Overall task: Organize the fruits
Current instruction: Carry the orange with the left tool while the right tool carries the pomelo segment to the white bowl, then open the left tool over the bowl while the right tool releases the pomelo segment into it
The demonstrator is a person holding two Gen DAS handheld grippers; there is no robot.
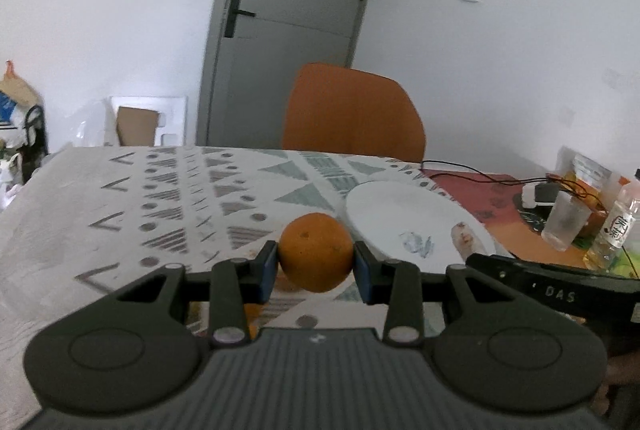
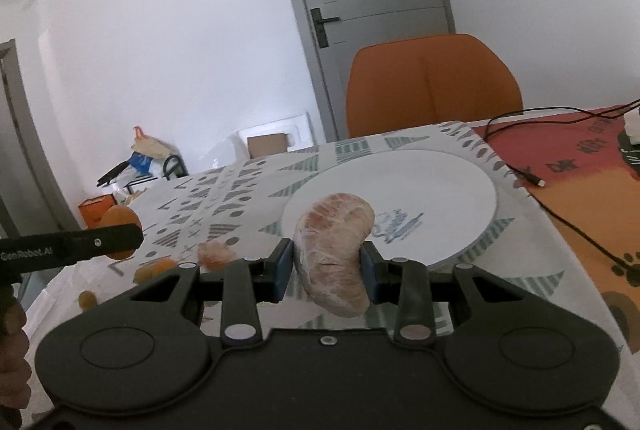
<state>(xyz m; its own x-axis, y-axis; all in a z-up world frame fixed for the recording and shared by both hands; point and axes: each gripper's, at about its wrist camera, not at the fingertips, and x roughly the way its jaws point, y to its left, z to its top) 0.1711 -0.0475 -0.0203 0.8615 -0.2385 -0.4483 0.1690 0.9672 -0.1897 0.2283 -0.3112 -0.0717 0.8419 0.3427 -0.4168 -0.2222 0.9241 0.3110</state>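
My left gripper (image 1: 315, 264) is shut on a whole orange (image 1: 316, 252), held above the patterned tablecloth just left of the white plate (image 1: 400, 206). In the right wrist view my right gripper (image 2: 329, 268) is shut on a peeled, pinkish citrus wedge (image 2: 334, 250), held over the near rim of the same white plate (image 2: 440, 182). The left gripper's arm and its orange (image 2: 120, 220) show at the left of that view. Another peeled piece (image 2: 214, 254) and small orange bits (image 2: 154, 268) lie on the cloth to the left.
An orange chair (image 1: 352, 110) stands behind the table before a grey door. A black cable (image 2: 560, 218) runs over the orange mat on the right. A clear cup (image 1: 566, 220) and a bottle (image 1: 618, 222) stand at the far right. Bags and boxes sit on the floor at left.
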